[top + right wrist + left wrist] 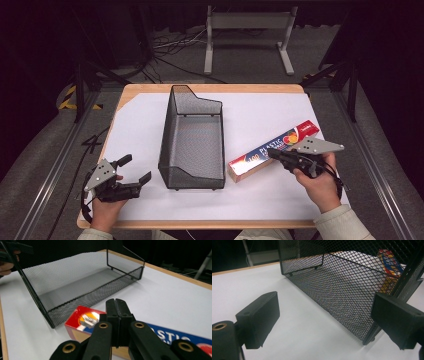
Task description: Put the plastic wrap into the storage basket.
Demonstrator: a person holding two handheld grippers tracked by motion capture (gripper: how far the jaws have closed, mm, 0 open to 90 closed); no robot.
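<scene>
At the near left of the white-covered surface (140, 125), the left tongs (136, 168) sit released, jaws spread wide, pointing toward the black wire-mesh basket (192, 137). The basket stands in the middle, empty, its long side running away from the person. Just right of its near corner lies a plastic wrap box (272, 149), angled. The right tongs (274, 154) hover over the box, clenched with nothing between the jaws.

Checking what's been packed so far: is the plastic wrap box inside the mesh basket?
No, the plastic wrap box lies on the table right of the mesh basket.
</scene>
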